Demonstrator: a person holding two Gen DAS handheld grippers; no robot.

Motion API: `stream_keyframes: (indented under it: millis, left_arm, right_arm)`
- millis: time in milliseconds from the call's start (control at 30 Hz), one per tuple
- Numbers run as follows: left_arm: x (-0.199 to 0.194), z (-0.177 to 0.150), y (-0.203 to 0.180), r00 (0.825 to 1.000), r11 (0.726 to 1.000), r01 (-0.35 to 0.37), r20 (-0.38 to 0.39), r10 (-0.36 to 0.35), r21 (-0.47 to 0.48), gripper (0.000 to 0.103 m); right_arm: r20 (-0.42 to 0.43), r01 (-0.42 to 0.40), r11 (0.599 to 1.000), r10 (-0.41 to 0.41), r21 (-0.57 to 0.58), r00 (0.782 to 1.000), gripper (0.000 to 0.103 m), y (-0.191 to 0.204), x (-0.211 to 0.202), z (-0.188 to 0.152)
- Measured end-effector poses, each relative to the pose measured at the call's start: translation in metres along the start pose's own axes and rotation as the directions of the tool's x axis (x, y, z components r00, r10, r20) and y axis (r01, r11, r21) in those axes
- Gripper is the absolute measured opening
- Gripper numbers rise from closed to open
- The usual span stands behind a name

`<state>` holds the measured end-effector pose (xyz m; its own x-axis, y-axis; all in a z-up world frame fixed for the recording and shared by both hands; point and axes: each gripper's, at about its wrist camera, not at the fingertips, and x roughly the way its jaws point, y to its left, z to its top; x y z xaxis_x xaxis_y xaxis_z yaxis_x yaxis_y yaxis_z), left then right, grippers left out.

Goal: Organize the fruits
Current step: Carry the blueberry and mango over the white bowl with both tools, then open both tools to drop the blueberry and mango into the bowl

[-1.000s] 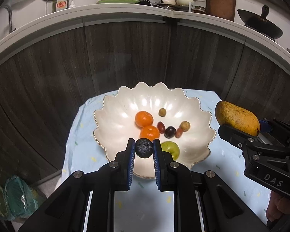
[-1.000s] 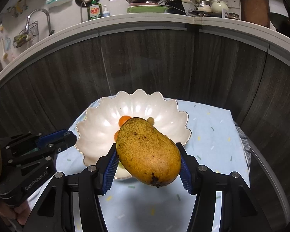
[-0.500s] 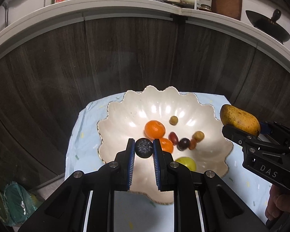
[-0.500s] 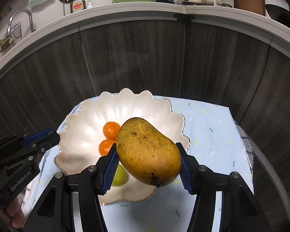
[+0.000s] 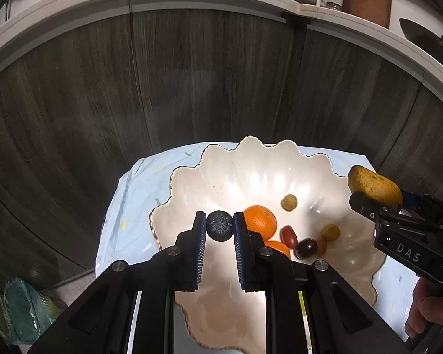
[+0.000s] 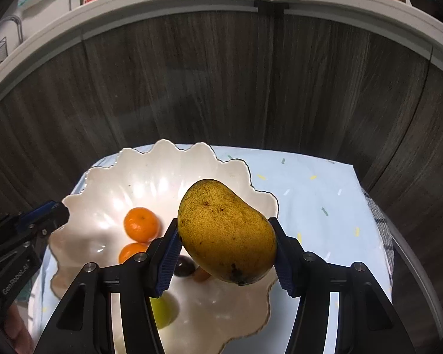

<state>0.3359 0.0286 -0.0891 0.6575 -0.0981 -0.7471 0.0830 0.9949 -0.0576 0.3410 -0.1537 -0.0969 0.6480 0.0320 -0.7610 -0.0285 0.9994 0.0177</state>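
Item: mango (image 6: 226, 231), yellow-brown and speckled, clamped across its middle by the right gripper (image 6: 226, 244) and carried above the near-right rim of the scalloped white bowl (image 6: 103, 183).

Item: small dark wrinkled fruit (image 5: 219, 225), pinched at the tips of the left gripper (image 5: 219, 227), narrow-set, above the bowl's left side.

Contents of bowl: two tangerines (image 5: 260, 221), a green fruit (image 6: 162, 309), several small red, dark and tan fruits (image 5: 305, 247) (kinds too small to tell).

Support: table under a pale blue speckled cloth (image 6: 310, 183).

Risk: the mango, heavy and rounded, could roll onto the small fruits or off the rim if released near the edge; both grippers close together may collide.
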Motion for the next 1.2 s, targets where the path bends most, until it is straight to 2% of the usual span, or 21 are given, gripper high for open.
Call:
stream_keyframes:
  millis: [467, 500, 567, 600, 667, 733, 833, 933, 1200]
  left_arm:
    - [0.027, 0.000, 0.001, 0.997, 1.000, 0.022, -0.070, -0.022, -0.007, 0.021]
    - [0.028, -0.001, 0.001, 0.997, 1.000, 0.027, -0.075, -0.027, -0.009, 0.022]
    - [0.028, -0.003, 0.001, 0.997, 1.000, 0.016, -0.076, -0.016, -0.005, 0.042]
    - [0.027, -0.003, 0.001, 0.997, 1.000, 0.011, -0.072, -0.011, -0.004, 0.045]
    - [0.026, -0.005, 0.000, 0.997, 1.000, 0.009, -0.074, -0.009, 0.001, 0.046]
    - [0.026, -0.007, 0.000, 0.997, 1.000, 0.006, -0.083, -0.005, 0.009, 0.047]
    - [0.022, -0.009, -0.001, 0.997, 1.000, -0.007, -0.079, 0.008, 0.017, 0.054]
    - [0.017, -0.011, -0.002, 0.997, 1.000, -0.021, -0.069, 0.023, 0.021, 0.060]
    - [-0.003, -0.014, -0.006, 0.999, 0.999, -0.028, -0.041, 0.029, 0.029, 0.067]
  right_arm:
    - [-0.076, 0.028, 0.998, -0.025, 0.048, 0.997, 0.058, -0.011, 0.031, 0.007]
    - [-0.089, 0.032, 0.998, -0.027, 0.051, 0.996, 0.058, -0.012, 0.032, 0.007]
    - [-0.101, 0.040, 0.998, -0.034, 0.052, 0.994, 0.058, -0.013, 0.034, 0.006]
    - [-0.106, 0.047, 0.998, -0.041, 0.051, 0.993, 0.058, -0.013, 0.035, 0.006]
    - [-0.112, 0.055, 0.997, -0.049, 0.049, 0.992, 0.059, -0.014, 0.035, 0.005]
    - [-0.101, 0.059, 0.997, -0.053, 0.050, 0.993, 0.071, -0.014, 0.031, 0.003]
    - [-0.070, 0.080, 0.996, -0.077, 0.041, 0.995, 0.080, -0.014, 0.022, 0.004]
    - [-0.053, 0.086, 0.996, -0.084, 0.030, 0.995, 0.080, -0.012, 0.014, 0.002]
    - [-0.037, 0.077, 0.995, -0.075, 0.061, 0.996, 0.084, -0.015, -0.004, -0.008]
